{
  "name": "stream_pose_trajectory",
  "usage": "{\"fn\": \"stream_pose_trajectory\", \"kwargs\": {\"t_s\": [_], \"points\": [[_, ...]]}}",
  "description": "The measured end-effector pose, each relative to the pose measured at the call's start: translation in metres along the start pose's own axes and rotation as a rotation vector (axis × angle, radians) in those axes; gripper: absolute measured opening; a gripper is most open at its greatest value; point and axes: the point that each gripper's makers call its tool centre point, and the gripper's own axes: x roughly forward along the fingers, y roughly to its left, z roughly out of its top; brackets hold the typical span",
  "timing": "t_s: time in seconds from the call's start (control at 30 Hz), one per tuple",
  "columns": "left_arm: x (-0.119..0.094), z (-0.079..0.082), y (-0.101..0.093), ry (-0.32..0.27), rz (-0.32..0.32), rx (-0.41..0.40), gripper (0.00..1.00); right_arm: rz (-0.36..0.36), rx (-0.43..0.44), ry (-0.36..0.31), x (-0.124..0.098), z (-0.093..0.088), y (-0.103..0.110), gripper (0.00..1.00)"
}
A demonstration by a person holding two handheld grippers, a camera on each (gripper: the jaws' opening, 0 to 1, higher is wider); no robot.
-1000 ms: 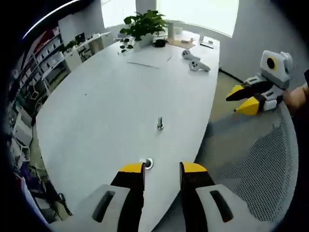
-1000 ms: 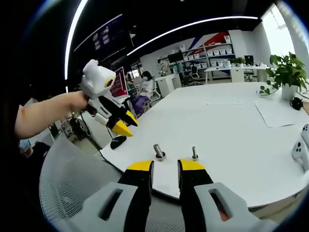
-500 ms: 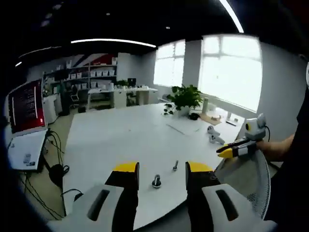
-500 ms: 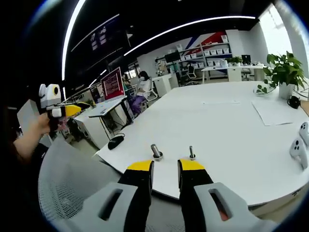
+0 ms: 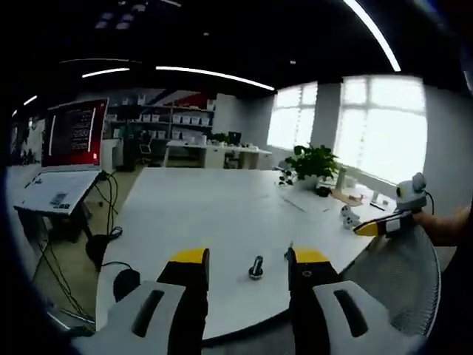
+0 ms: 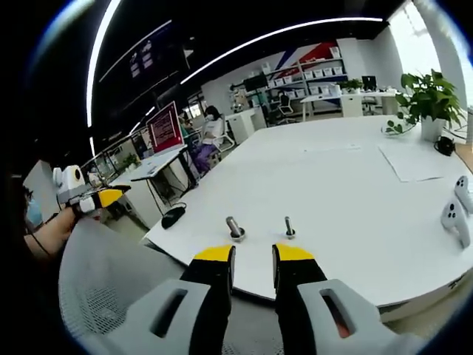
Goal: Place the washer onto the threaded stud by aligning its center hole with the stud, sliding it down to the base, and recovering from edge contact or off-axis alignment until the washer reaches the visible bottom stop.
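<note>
Bright office, white table (image 6: 355,192)

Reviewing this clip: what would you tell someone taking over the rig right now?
Left claw: open, empty, held off the near edge of the white table.
Right claw: open, empty, also short of the table edge.
Two small metal pieces stand near that edge: a taller stud with a wider ring at its foot and, beside it, a smaller bolt.
Done: cannot tell; the ring may be the washer already seated, but it is too small to be sure.
Left: move in close and check. If the washer is not down at the base, pick it up, line its hole up over the stud and slide it down.
</note>
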Motion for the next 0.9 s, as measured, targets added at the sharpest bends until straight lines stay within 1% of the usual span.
{"fn": "stream_pose_trajectory", "kwargs": {"t_s": [0.03,0.1,0.13,0.17,0.2,0.27,0.3,0.37,0.43,0.53,0.67,0.9], "points": [[0.002,-0.001,0.001,0.005,0.007,0.019,0.40,0.003,0.000,0.000,0.000,0.000,0.000,0.23],[0.004,-0.007,0.005,0.032,0.046,0.056,0.40,-0.002,-0.001,0.006,0.001,-0.001,-0.001,0.23],[0.005,-0.011,0.010,0.045,0.063,0.093,0.39,-0.005,0.004,0.004,0.000,-0.001,-0.001,0.23],[0.007,-0.017,0.012,0.079,0.079,0.169,0.39,-0.004,0.003,0.002,0.000,-0.001,0.000,0.23],[0.007,-0.020,0.014,0.097,0.076,0.217,0.37,-0.002,-0.001,0.003,0.000,-0.001,0.000,0.23],[0.007,-0.016,0.016,0.066,0.077,0.141,0.30,-0.004,0.002,0.005,0.000,-0.001,0.000,0.23],[0.007,-0.015,0.017,0.055,0.079,0.108,0.30,-0.007,0.004,0.001,0.001,0.000,0.000,0.23],[0.008,-0.018,0.020,0.070,0.064,0.089,0.36,-0.012,0.004,-0.004,0.002,0.001,-0.001,0.23],[0.008,-0.022,0.021,0.097,0.066,0.081,0.36,-0.020,0.008,-0.004,0.002,0.001,-0.002,0.23],[0.007,-0.019,0.022,0.072,0.080,0.089,0.36,-0.021,0.012,0.000,0.001,0.000,-0.002,0.23],[0.006,-0.020,0.025,0.072,0.096,0.093,0.34,-0.021,0.016,0.000,0.001,-0.001,-0.002,0.23],[0.005,-0.022,0.024,0.079,0.098,0.094,0.34,-0.023,0.023,-0.004,0.000,-0.001,-0.002,0.24]]}}
